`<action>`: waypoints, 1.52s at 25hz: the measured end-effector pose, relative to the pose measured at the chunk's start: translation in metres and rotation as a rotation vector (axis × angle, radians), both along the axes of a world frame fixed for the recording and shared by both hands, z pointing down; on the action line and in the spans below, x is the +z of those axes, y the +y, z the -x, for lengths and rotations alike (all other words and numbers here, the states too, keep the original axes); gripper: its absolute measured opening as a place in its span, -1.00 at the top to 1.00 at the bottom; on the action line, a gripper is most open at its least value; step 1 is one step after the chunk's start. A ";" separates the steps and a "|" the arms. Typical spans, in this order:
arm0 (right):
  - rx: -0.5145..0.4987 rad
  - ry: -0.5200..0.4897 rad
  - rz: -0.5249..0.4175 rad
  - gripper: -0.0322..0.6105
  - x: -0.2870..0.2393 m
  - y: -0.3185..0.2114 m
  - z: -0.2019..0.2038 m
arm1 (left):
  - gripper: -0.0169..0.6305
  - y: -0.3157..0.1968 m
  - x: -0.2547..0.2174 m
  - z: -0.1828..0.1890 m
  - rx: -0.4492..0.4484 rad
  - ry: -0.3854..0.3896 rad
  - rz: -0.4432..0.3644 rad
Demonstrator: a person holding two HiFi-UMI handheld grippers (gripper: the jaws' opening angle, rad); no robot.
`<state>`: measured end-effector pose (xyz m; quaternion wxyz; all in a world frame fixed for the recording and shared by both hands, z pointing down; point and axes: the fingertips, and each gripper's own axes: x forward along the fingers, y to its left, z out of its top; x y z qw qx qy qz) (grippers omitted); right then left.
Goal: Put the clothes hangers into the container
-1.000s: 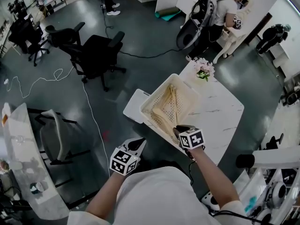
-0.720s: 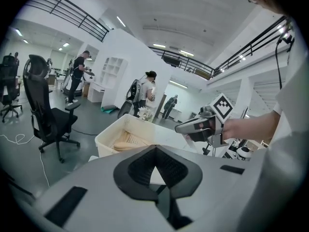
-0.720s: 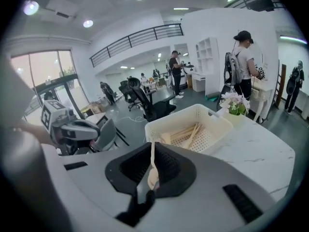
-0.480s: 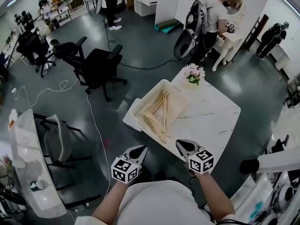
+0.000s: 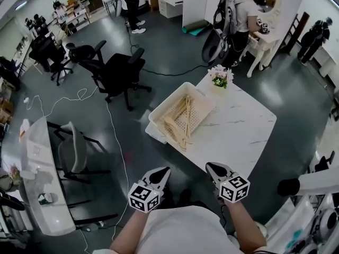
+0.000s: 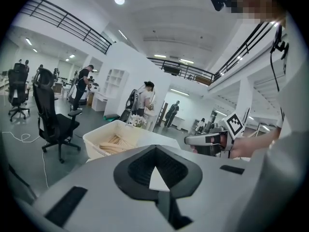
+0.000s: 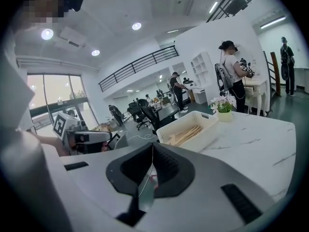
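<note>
White marble counter (image 5: 243,128) on a dark floor (image 5: 169,46) in an open workroom. Black office chairs (image 5: 119,73) and a loose cable (image 5: 114,136) lie to the left. Container (image 5: 204,96) sits at the counter's far-left edge with the clothes hangers (image 5: 180,121) lying inside and a flower pot (image 5: 220,79) just beside it. Left hand-held gripper (image 5: 161,172) and right hand-held gripper (image 5: 211,168) are both clenched and empty, well short of the container. Hanger count not readable in the overlapping pile.

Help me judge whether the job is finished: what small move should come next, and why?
Probably just a look round for stray hangers. The wooden hangers lie in the white container on the table, none shows on its bare top, and the left claw and right claw hang short of the table with nothing between their jaws.
</note>
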<state>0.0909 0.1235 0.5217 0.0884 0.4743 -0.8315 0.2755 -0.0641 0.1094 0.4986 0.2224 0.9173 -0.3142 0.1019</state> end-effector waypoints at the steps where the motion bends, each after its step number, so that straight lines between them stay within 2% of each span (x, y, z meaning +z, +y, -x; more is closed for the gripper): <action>1: -0.001 -0.006 -0.002 0.84 -0.001 0.003 0.003 | 0.92 0.004 -0.001 0.001 0.003 -0.003 0.000; 6: 0.009 -0.014 -0.037 0.84 -0.015 0.009 0.014 | 0.92 0.013 -0.015 0.006 0.005 0.003 -0.014; 12: 0.068 -0.028 -0.051 0.84 -0.027 0.007 0.016 | 0.92 0.010 -0.020 0.017 0.038 -0.009 -0.019; 19: 0.053 -0.017 -0.067 0.84 -0.034 0.004 0.030 | 0.92 -0.003 -0.024 0.029 0.038 -0.008 -0.030; 38: 0.091 -0.035 -0.077 0.84 -0.045 -0.017 0.042 | 0.92 -0.025 -0.035 0.032 0.077 0.009 -0.054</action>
